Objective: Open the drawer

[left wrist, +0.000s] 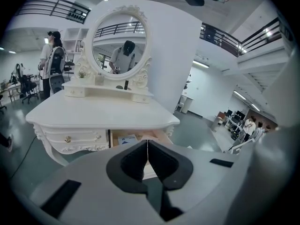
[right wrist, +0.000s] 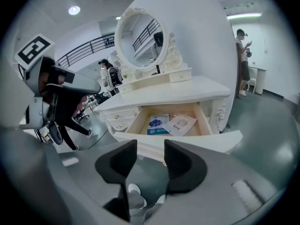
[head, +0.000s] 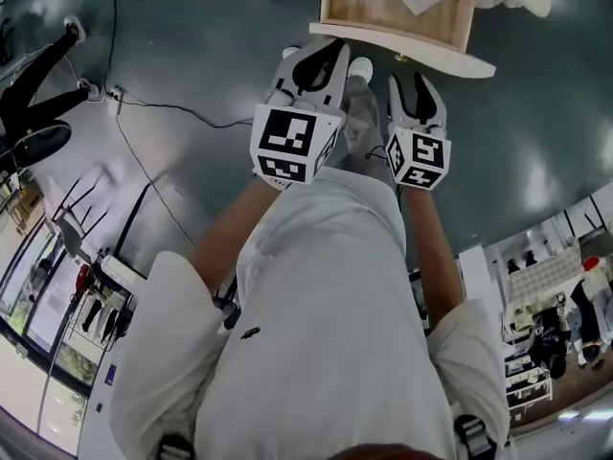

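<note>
One drawer (right wrist: 169,112) stands pulled well out from under the surface (right wrist: 187,90), papers (right wrist: 182,124) showing inside, so the task looks done. Near it, the right tongs (right wrist: 150,149) gape empty. The left tongs (left wrist: 147,144) are pressed together, empty.

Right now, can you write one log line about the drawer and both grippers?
drawer: pulled open, papers inside | left gripper: jaws together, empty | right gripper: jaws apart, empty

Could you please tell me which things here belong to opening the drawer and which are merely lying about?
Job: drawer, pulled open; dressing table; right gripper, open; left gripper, shut.
Lying about: blue booklet and white leaflet inside it; mirror; floor cable.
</note>
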`<state>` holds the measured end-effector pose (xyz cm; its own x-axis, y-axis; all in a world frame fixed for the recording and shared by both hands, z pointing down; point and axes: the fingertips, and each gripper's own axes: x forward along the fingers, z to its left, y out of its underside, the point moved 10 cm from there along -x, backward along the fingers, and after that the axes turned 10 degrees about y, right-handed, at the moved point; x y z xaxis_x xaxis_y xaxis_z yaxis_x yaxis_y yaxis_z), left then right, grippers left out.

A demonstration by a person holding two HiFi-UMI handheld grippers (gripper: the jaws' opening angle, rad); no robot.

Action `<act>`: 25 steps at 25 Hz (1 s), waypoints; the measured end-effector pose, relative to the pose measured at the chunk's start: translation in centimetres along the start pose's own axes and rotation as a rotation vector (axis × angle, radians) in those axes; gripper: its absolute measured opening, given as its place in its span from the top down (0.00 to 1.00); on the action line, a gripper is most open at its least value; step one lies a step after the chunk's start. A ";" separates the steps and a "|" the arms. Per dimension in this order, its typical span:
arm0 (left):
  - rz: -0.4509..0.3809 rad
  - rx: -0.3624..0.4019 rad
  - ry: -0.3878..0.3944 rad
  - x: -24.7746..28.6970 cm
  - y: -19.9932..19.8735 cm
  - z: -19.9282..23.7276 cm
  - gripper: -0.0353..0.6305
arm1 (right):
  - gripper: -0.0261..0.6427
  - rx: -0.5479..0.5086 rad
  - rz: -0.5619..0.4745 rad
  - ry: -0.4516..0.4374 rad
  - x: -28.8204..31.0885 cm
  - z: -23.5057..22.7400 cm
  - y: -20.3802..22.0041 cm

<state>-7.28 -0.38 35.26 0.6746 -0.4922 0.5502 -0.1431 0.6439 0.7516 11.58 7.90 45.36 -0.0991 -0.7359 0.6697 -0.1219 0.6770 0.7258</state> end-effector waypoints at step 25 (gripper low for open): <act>-0.150 -0.014 -0.055 -8.1 -4.0 -2.5 0.93 | 0.71 -0.162 -0.258 -0.041 -8.7 1.2 -13.8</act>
<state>-10.40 2.50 26.87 0.6467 -0.6147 0.4516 -0.0335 0.5687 0.8219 12.95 4.93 29.31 -0.1253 -0.8814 0.4555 0.0100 0.4579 0.8889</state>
